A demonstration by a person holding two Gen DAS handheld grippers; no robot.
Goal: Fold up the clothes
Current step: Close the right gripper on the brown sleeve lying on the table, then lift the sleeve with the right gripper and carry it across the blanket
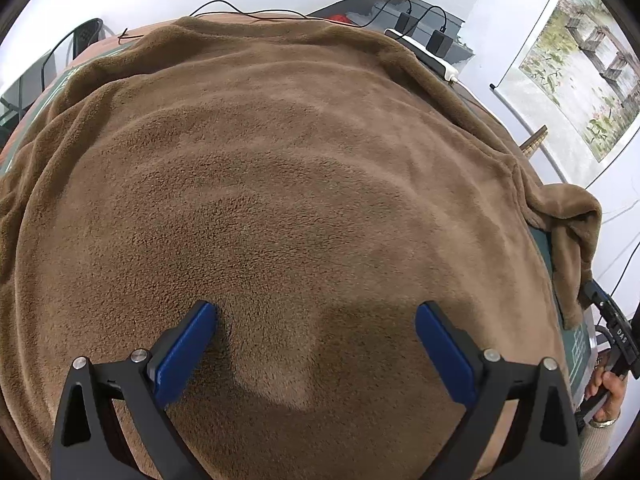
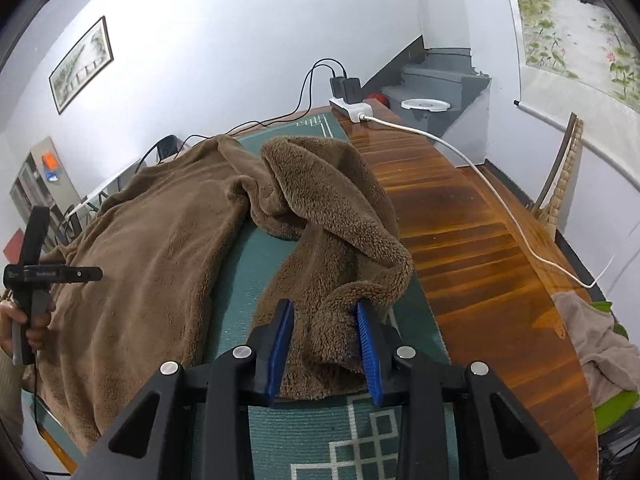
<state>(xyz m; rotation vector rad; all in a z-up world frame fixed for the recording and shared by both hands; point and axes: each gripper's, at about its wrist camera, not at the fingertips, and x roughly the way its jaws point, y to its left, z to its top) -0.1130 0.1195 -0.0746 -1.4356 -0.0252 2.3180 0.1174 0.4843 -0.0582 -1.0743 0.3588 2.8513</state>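
Note:
A brown fleece garment (image 1: 280,160) lies spread over the table and fills the left wrist view. My left gripper (image 1: 316,316) stands open over its near part, and both blue fingertips (image 1: 204,316) touch the pile with nothing pinched between them. In the right wrist view the garment's body (image 2: 160,248) lies to the left. Its sleeve (image 2: 332,208) runs in a rumpled loop towards me across the green mat (image 2: 360,440). My right gripper (image 2: 324,308) is shut on the sleeve's cuff (image 2: 336,360), with a blue pad pressed against each side.
The mat lies on a glossy wooden table (image 2: 460,220). At the far end sit a white power strip (image 2: 352,110) with black chargers and a white cable (image 2: 500,200). A beige cloth heap (image 2: 592,332) rests at the right edge. A hand (image 2: 24,320) holds the left gripper's handle.

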